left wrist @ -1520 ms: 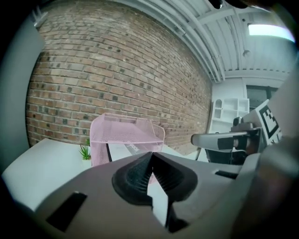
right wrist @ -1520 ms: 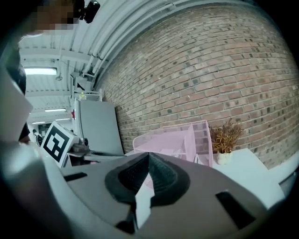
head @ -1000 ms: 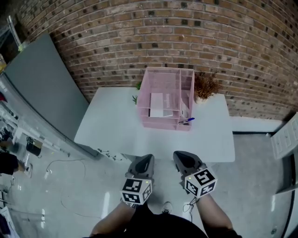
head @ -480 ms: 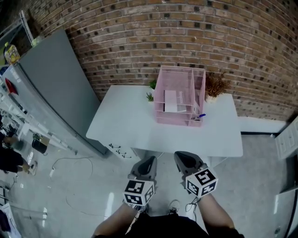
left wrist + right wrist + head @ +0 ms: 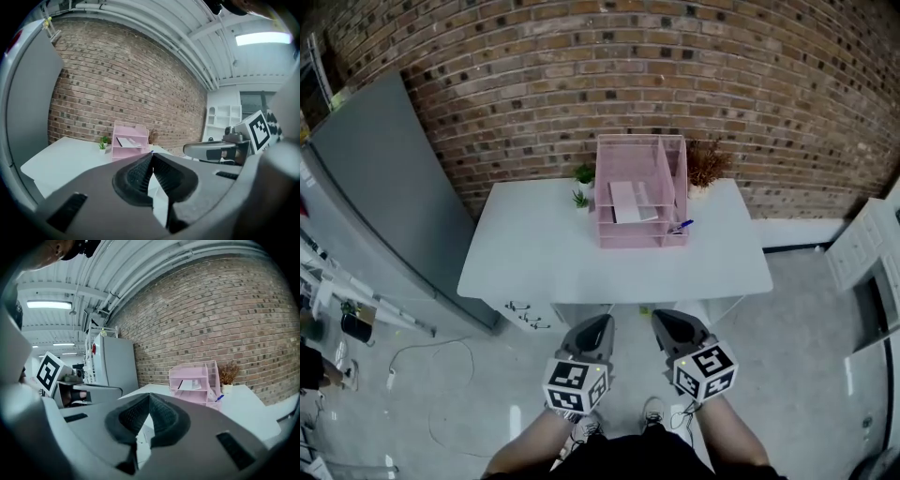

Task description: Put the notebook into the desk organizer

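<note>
A pink mesh desk organizer (image 5: 639, 159) stands at the back of the white table (image 5: 544, 258), against the brick wall. A pale notebook (image 5: 629, 201) lies flat on one of its shelves. It also shows in the left gripper view, as notebook (image 5: 127, 142) in organizer (image 5: 131, 129), and in the right gripper view, as notebook (image 5: 190, 386) in organizer (image 5: 197, 372). My left gripper (image 5: 601, 322) and right gripper (image 5: 661, 318) hang side by side over the floor, short of the table's front edge. Both are shut and empty. The left gripper (image 5: 151, 154) and right gripper (image 5: 149, 395) point toward the table.
A blue pen (image 5: 681, 225) sticks out at the organizer's front right corner. Small green plants (image 5: 581, 185) stand left of the organizer and a dried plant (image 5: 709, 165) stands to its right. A tall grey cabinet (image 5: 380, 187) stands left of the table. White drawers (image 5: 862, 253) are at the right.
Both grippers have drawn back from the table's front edge, side by side and still shut. The head view has swung, so the table sits farther off and more centred.
</note>
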Demonstrator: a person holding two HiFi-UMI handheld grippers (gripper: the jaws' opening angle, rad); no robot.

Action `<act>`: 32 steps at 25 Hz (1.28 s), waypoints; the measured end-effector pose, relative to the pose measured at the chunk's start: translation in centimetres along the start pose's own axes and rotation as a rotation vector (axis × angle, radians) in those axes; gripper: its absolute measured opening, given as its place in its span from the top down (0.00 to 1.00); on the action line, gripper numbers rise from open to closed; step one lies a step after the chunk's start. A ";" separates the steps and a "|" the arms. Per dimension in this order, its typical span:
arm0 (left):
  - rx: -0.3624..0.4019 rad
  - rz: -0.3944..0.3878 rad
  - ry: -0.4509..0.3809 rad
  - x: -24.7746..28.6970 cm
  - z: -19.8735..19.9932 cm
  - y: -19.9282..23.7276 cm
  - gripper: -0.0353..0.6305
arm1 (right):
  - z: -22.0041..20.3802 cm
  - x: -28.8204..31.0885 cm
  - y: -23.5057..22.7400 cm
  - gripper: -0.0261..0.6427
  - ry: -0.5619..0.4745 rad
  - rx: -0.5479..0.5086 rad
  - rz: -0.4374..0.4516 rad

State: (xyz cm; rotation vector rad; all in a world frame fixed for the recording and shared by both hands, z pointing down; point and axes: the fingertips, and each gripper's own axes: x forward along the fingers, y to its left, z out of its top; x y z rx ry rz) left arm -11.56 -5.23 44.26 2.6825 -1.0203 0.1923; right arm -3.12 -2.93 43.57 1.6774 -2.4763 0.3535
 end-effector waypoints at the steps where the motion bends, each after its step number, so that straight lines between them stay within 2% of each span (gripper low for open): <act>1: 0.000 -0.016 0.001 -0.1 0.0 0.0 0.94 | 0.0 -0.2 0.1 0.96 -0.001 0.003 -0.017; 7: -0.001 -0.091 0.014 -0.9 -0.5 0.0 0.94 | -0.6 -0.9 1.5 0.96 0.002 0.019 -0.091; 15: 0.005 -0.145 0.033 -1.5 -1.1 0.1 0.94 | -1.4 -1.6 2.4 0.96 -0.004 0.042 -0.150; 32: 0.026 -0.185 0.057 -2.5 -1.9 0.6 0.94 | -2.0 -1.4 3.6 0.96 -0.031 0.082 -0.186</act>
